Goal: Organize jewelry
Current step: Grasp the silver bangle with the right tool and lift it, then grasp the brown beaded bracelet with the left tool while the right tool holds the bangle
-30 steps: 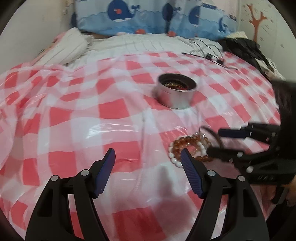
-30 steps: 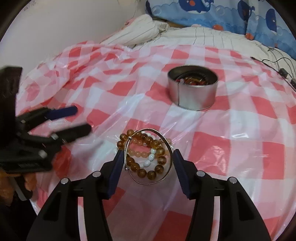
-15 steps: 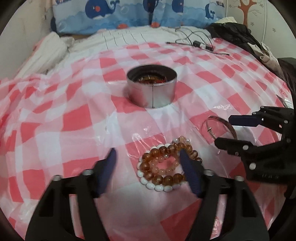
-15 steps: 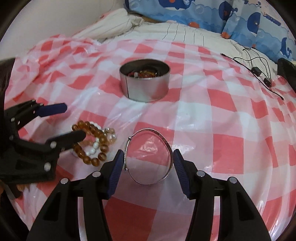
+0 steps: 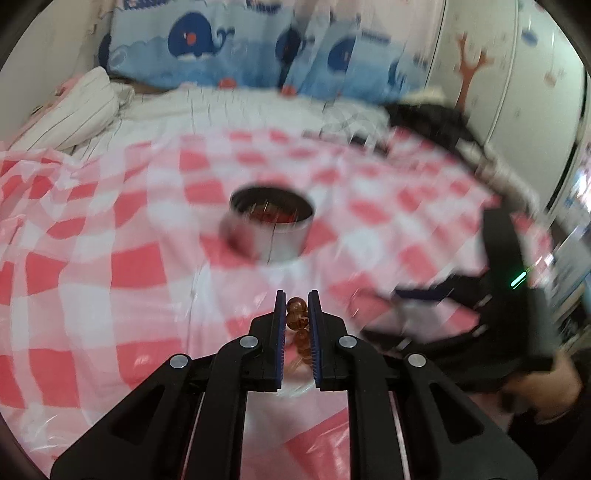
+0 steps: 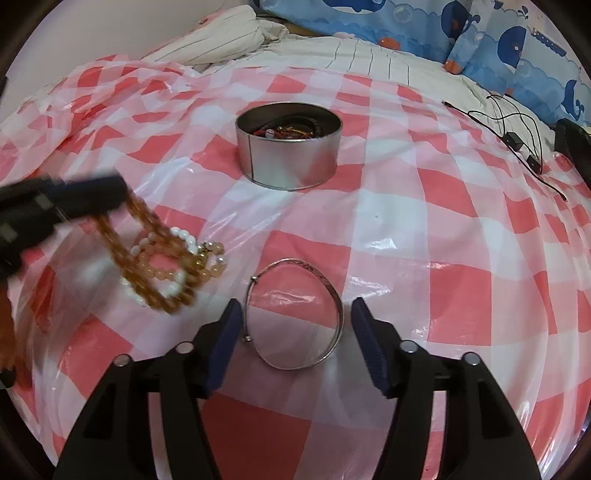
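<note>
My left gripper is shut on an amber bead bracelet and lifts it off the cloth; in the right wrist view it shows at the left with the amber beads hanging down. White and pale bead bracelets lie under them. My right gripper is open around a silver bangle that lies flat on the cloth. A round metal tin with jewelry inside stands further back, also in the left wrist view.
A red and white checked plastic sheet covers the bed. A black cable lies at the far right. Whale-print pillows and a striped pillow are at the head of the bed.
My left gripper has shut on the amber bracelet and lifted it. My right gripper has opened and the silver bangle now lies on the cloth.
</note>
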The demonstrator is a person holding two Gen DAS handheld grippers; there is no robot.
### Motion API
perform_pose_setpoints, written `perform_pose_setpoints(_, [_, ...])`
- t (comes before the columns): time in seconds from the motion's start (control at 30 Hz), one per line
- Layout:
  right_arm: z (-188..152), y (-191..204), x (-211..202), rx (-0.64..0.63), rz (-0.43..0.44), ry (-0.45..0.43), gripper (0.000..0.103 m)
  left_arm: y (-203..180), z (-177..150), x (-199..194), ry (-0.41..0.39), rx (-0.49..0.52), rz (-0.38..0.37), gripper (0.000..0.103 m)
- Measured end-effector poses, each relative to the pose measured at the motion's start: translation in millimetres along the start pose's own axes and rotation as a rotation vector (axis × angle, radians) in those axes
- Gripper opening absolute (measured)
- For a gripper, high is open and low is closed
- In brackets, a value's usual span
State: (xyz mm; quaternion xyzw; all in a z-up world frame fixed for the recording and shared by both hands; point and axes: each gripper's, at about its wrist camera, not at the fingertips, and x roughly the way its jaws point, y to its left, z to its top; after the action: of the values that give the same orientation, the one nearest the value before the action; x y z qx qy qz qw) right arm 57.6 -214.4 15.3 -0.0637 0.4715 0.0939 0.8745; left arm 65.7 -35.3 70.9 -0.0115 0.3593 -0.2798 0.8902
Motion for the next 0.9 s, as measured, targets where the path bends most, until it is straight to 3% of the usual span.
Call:
perform_pose_setpoints(0.07, [0,1,1,-0.003,-0.003,0.003,0.063,6,3,-2,-0.018,-0.037,0.013,0.011])
perform_pose_setpoints(0.2, [0,0,1,-0.004,-0.008,0.001,0.066,32,-8,27,0.142,-0.076,0.246,0.011])
perform_pose_setpoints(0.23, [0,1,1,-0.004,-0.008,-0.001,0.067,36,-10,31,0.166,-0.075,0.272,0.011])
perform_pose_setpoints(0.37, [0,1,1,-0.005,-0.010,-0.003,0.068,32,-11,28,0.168,-0.047,0.268,0.015])
perform_pose_setpoints(0.43, [0,2,2,-0.006,-0.008,-0.002,0.068,31,-13,31,0.182,-0.030,0.289,0.033])
perform_pose_setpoints(0.5, [0,2,3,-0.007,-0.007,0.003,0.068,31,-16,36,0.201,-0.014,0.311,0.041])
perform_pose_setpoints(0.6, [0,2,3,-0.007,0.000,0.004,0.068,30,-19,45,0.225,0.017,0.317,0.042])
perform_pose_setpoints(0.63, [0,2,4,-0.005,0.009,0.007,0.066,28,-21,47,0.236,0.035,0.320,0.042])
perform_pose_setpoints(0.67, [0,1,4,-0.003,0.024,0.008,0.057,26,-22,48,0.243,0.051,0.324,0.042])
perform_pose_setpoints(0.7, [0,2,3,0.000,0.033,0.006,0.056,21,-25,51,0.261,0.084,0.334,0.037])
perform_pose_setpoints(0.8, [0,4,-2,-0.002,0.054,-0.020,0.055,16,-23,48,0.260,0.120,0.355,0.010])
perform_pose_setpoints(0.9, [3,2,-9,0.011,0.056,-0.055,0.055,24,-16,31,0.199,0.038,0.294,0.010])
